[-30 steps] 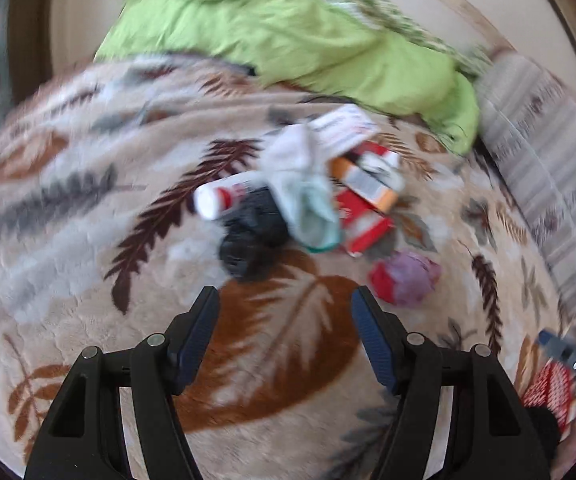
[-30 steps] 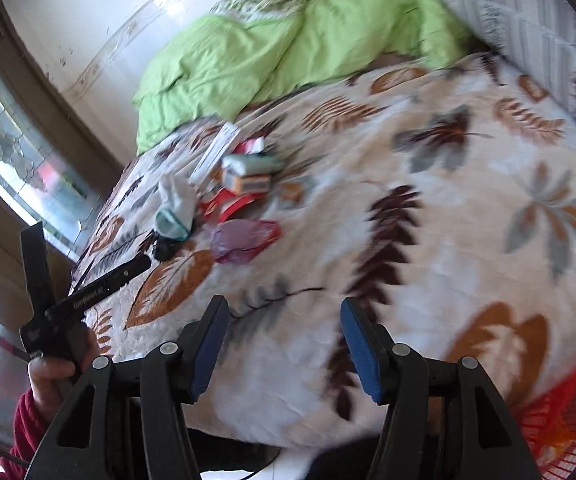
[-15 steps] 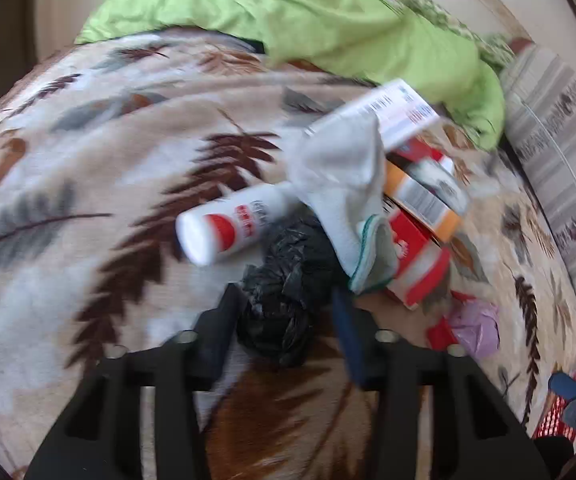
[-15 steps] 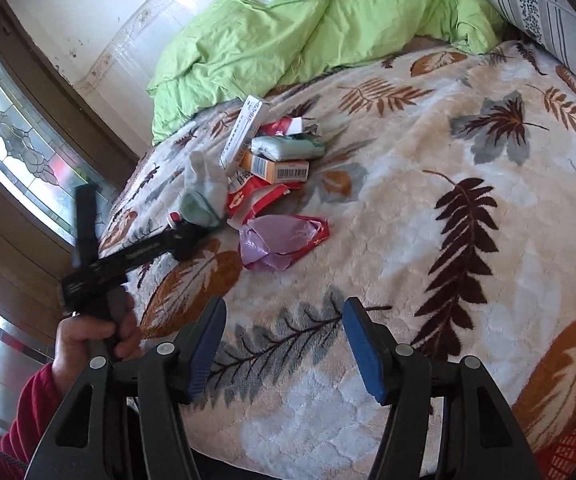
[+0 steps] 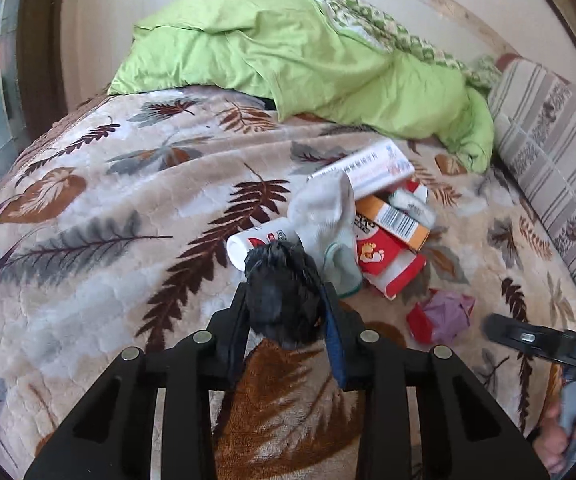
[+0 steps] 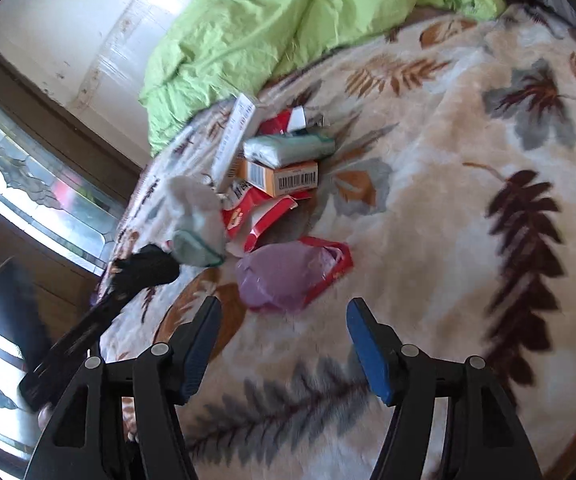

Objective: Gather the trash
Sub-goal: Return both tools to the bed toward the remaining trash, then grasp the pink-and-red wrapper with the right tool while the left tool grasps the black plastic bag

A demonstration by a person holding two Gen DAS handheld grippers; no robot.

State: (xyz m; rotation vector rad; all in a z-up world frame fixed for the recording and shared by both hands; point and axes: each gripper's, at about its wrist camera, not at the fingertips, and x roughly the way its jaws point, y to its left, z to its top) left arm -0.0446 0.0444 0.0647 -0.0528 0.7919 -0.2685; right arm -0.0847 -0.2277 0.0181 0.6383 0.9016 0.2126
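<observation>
Right gripper [image 6: 284,344] nearest the purple bag, jaws spread and empty; left gripper [image 5: 286,300] pinching the black wad.

The crumpled purple bag [image 6: 276,276], red-edged, lies on the bed [image 6: 468,220] just ahead of the right jaws, slightly left of their centre, long axis running across them. The left jaws have just been closing on a crinkled black plastic wad [image 5: 284,288]. Beyond it lies the pile: sock [image 5: 324,216], boxes [image 5: 392,220].

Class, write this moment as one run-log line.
left gripper: just closed on crumpled black bag | right gripper: open, empty, facing purple bag | bedspread: other trash uncollected
</observation>
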